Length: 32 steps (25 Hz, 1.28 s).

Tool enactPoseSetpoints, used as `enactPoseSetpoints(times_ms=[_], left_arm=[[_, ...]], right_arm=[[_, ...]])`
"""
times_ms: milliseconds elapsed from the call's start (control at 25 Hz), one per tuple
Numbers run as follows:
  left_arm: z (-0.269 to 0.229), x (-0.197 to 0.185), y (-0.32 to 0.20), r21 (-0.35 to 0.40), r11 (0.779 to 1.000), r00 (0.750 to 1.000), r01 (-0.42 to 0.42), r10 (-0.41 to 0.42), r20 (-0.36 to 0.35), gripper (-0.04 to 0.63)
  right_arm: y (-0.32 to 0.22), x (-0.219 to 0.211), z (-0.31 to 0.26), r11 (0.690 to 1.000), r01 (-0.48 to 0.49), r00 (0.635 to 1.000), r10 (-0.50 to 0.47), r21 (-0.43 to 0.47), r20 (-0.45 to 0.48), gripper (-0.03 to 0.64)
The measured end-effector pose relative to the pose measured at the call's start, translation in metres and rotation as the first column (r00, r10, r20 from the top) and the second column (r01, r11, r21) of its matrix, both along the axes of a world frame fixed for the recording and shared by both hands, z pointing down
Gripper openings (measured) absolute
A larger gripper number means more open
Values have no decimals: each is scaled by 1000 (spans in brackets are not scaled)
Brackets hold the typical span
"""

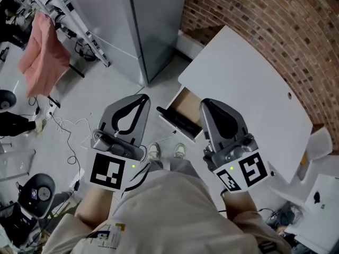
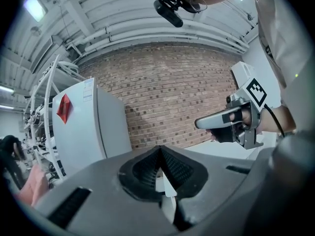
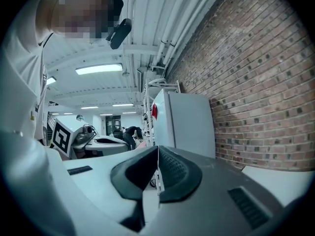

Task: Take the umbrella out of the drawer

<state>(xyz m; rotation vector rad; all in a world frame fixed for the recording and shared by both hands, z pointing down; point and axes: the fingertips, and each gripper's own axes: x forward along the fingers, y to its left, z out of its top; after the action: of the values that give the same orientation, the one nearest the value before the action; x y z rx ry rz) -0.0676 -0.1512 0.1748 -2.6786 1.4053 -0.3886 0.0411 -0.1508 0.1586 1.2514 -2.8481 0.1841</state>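
An open drawer (image 1: 180, 112) sticks out from under the white table (image 1: 249, 83); its inside looks brown and no umbrella can be made out in it. My left gripper (image 1: 142, 98) hangs left of the drawer, above the floor, its jaws meeting at the tips with nothing between them. My right gripper (image 1: 203, 105) is over the drawer's right side, shut and empty. In the left gripper view the closed tips (image 2: 160, 150) face a brick wall, with the right gripper (image 2: 231, 119) off to the right. The right gripper view shows its shut tips (image 3: 157, 151) and the left gripper (image 3: 93, 139) at the left.
A tall grey cabinet (image 1: 132, 25) stands behind the drawer and a brick wall (image 1: 265, 20) runs behind the table. Cables (image 1: 69, 126), a pink cloth (image 1: 42, 52) on a rack and a chair base (image 1: 37, 192) are on the left. The person's shoes (image 1: 167, 151) stand before the drawer.
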Motion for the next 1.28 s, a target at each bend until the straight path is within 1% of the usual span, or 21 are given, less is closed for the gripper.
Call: enactPoseSetpoints(times_ms=[240,440,520,560,600,720,840,1160,1280], left_arm=[[19,-2,-12,-23,999,1000,25,-24,13,8],[38,-7,-24,-51,997,999,51,-51,11,8],[47,-9,-30,-60,997,998,56,-55,14,8],[51,-10,-33,-63,996,998,58,-57,16,8],[55,-10,-36,-67,996,998,60,-59,17,8],[68,-12,-44,-76,995,998,66,-65,17,8],[82,-15,-52,-90,993,997,71,-69,22,8],[131,-13,-77,-141,988,998,60,-54,43,8],[154,-17,-83,-160,985,997,57,-49,52,8]], right_arm=[[-14,-9,16,998,56,998,-56,-12,13,9],[-28,-23,40,995,95,995,-95,-27,-9,11],[-35,-29,53,994,106,994,-107,-42,-20,26],[-39,-31,61,993,110,993,-111,-51,-28,54],[-43,-33,69,992,112,993,-114,-61,-36,66],[-53,-40,93,989,119,990,-124,-88,-62,70],[-62,-47,119,985,127,987,-138,-119,-88,98],[-79,-65,191,974,143,967,-176,-176,-186,118],[-80,-72,220,968,148,960,-190,-205,-205,120]])
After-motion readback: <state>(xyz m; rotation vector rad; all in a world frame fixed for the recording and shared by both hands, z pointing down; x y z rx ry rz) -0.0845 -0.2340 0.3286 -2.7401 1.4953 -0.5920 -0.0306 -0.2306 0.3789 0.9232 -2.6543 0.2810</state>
